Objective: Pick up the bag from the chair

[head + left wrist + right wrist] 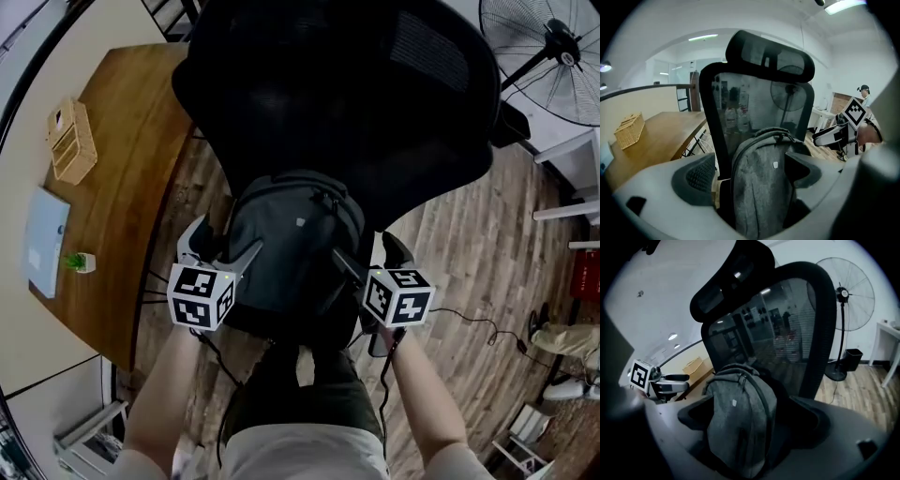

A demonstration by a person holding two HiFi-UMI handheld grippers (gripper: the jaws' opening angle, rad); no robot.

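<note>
Flanking grey bag [291, 239], upright on chair [328, 84] against backrest: left gripper [223, 242] at its left side, right gripper [367, 253] at its right, both with jaws spread, clamping nothing. Small pale badge [299, 222] on bag front, print unreadable.

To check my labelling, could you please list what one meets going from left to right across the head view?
Pale flat box on the wooden table → left gripper → bag → right gripper → standing fan at the top right.
</note>
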